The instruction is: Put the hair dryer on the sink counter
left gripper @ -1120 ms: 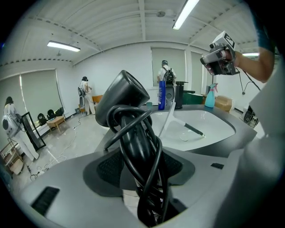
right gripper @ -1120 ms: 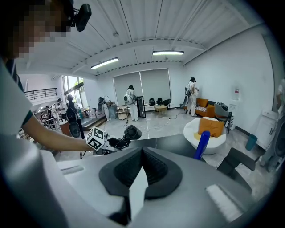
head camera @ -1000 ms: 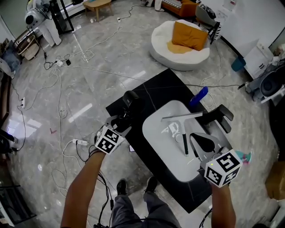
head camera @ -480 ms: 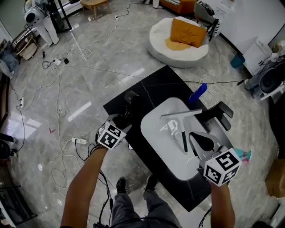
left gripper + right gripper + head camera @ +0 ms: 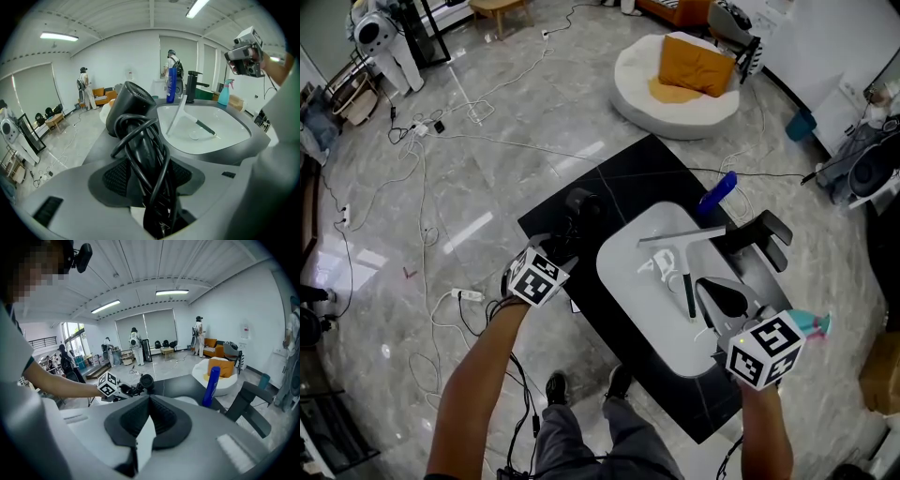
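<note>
The black hair dryer [image 5: 578, 210] has its cord wound round the handle, and its head is over the left part of the black sink counter [image 5: 623, 178]. My left gripper [image 5: 560, 247] is shut on that handle from the counter's left edge. In the left gripper view the dryer [image 5: 133, 105] fills the middle and its wrapped handle runs between the pads of the left gripper [image 5: 146, 174]. My right gripper [image 5: 722, 298] hovers over the near right of the white basin [image 5: 628, 281], shut with nothing in it. The right gripper view shows the right gripper [image 5: 147, 420] pointing toward the dryer [image 5: 146, 380].
A black faucet [image 5: 759, 239] and a blue bottle [image 5: 718, 195] stand behind the basin. A white scraper [image 5: 677, 242] and a dark brush [image 5: 687, 296] lie inside it. A teal spray bottle [image 5: 814, 325] is at the right. Cables [image 5: 441, 131] and a white beanbag [image 5: 675, 89] are on the floor.
The left gripper's marker cube has edged slightly toward the counter, with the dryer still gripped. The right gripper has stayed where it was.
</note>
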Tool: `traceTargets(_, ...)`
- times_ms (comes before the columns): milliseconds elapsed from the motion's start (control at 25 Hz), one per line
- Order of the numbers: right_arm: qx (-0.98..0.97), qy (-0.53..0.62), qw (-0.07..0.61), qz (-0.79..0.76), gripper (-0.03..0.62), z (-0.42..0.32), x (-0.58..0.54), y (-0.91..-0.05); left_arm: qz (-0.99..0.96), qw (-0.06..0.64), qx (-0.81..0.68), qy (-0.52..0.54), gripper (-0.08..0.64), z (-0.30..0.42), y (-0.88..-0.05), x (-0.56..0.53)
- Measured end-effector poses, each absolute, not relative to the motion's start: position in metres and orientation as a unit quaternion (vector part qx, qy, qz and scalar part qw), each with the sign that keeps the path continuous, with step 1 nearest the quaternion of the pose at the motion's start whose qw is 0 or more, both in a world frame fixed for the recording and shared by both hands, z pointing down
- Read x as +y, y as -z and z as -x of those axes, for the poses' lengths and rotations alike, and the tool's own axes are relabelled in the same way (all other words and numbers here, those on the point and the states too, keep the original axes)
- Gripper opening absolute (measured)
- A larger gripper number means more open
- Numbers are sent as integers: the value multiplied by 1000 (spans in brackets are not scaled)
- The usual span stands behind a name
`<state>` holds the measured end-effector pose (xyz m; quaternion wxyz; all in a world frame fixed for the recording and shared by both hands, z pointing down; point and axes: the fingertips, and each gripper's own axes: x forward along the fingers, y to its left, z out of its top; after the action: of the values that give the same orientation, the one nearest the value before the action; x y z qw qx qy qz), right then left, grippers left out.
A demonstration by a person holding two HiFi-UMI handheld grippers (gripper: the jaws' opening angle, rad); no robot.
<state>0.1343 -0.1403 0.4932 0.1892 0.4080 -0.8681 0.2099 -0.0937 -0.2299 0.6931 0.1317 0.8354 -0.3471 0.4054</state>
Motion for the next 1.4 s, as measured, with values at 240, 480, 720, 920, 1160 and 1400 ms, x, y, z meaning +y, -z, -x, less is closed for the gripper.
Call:
traceTargets(240,-866,-222,185,-407,11,-131,-134,-500,-832,134,-341,-417,228,92,-694,-230)
traceTargets(480,-865,-244,180,-400,11,-123,-121,-512,-828,116,-338,-432,224,90,-696,-227)
traceTargets(720,-863,-267,172,-392,11,-116,-108,-521,-829,113,-337,-431,222,85,-698,-218)
traceTargets(920,-860,-284,168,-389,11,-116,-96,-529,-833,119,-337,-422,221,78,-698,-207)
traceTargets(1160,-854,-309,157,-389,11,-117,-82,-536,-837,120,-330,-420,219,71,-697,-195)
traceTargets(1400,-848,-317,152,-396,11,-124,-79,-536,-839,114,-321,-425,219,69,-698,-192)
